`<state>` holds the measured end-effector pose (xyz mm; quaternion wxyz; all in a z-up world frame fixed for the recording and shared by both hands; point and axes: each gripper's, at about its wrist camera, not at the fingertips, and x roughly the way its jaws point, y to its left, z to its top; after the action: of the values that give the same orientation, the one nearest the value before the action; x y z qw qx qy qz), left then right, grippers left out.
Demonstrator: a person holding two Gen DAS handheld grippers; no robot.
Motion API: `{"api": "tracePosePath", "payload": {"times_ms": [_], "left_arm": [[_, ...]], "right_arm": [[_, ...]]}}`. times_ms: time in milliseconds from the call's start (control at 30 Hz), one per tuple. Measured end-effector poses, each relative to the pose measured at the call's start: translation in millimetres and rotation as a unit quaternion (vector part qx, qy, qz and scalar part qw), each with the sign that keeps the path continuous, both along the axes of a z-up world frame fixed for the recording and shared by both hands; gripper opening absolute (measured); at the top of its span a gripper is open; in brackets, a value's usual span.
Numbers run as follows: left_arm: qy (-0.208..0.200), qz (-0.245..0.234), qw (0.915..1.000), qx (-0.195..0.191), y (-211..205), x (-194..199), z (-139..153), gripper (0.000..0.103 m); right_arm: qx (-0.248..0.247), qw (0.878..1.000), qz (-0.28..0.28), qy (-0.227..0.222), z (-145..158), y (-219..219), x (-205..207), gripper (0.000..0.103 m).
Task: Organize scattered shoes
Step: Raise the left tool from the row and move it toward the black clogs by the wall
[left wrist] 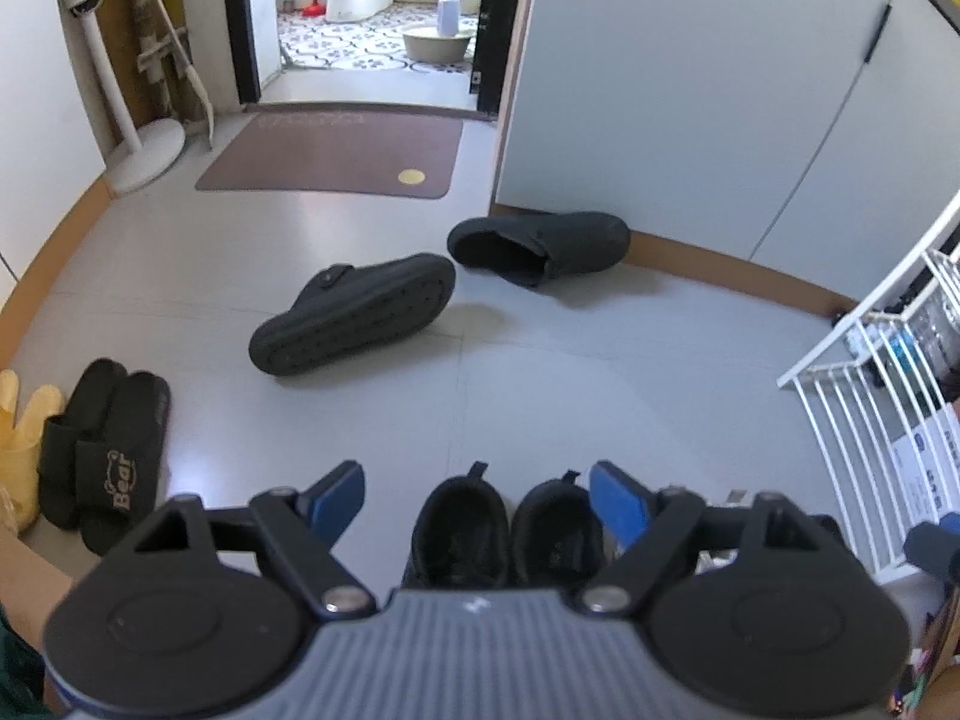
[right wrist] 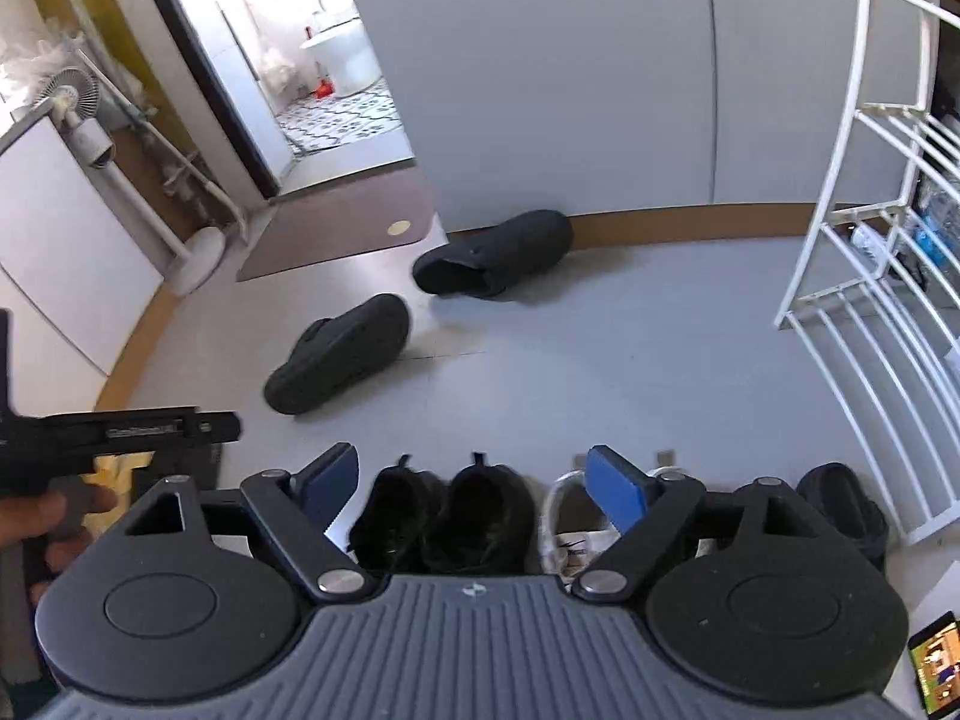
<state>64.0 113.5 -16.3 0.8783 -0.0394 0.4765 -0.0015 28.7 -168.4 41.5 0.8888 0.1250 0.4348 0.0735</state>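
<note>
Two black clogs lie scattered on the grey floor. One clog (left wrist: 354, 315) (right wrist: 339, 354) is tipped on its side with its sole showing. The other clog (left wrist: 540, 246) (right wrist: 495, 252) rests against the white wall's baseboard. A pair of black sneakers (left wrist: 504, 531) (right wrist: 447, 516) stands side by side close below both grippers. My left gripper (left wrist: 477, 495) is open with nothing between its blue pads. My right gripper (right wrist: 471, 480) is open too, also holding nothing. White sneakers (right wrist: 570, 522) sit beside the black pair.
Black "Bear" slides (left wrist: 102, 456) and yellow slippers (left wrist: 21, 420) line the left. A white wire rack (left wrist: 870, 408) (right wrist: 870, 300) stands on the right. A brown mat (left wrist: 336, 153) lies before the bathroom doorway, a fan stand (left wrist: 144, 150) beside it. Another black shoe (right wrist: 846, 504) sits by the rack.
</note>
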Motion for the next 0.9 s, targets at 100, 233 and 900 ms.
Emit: {"api": "tracePosePath", "payload": {"times_ms": [100,233,900], "left_arm": [[-0.006,0.008,0.9999,0.013,0,2,11,0.084],[-0.017,0.043,0.9988,0.014,9,11,48,0.084],[-0.009,0.068,0.9974,0.022,32,69,91,0.086]], "right_arm": [[0.000,1.000,0.003,0.001,2,-2,3,0.087],[0.000,1.000,0.010,0.000,5,-3,6,0.088],[0.042,0.998,-0.037,0.025,-16,-42,19,0.092]]}}
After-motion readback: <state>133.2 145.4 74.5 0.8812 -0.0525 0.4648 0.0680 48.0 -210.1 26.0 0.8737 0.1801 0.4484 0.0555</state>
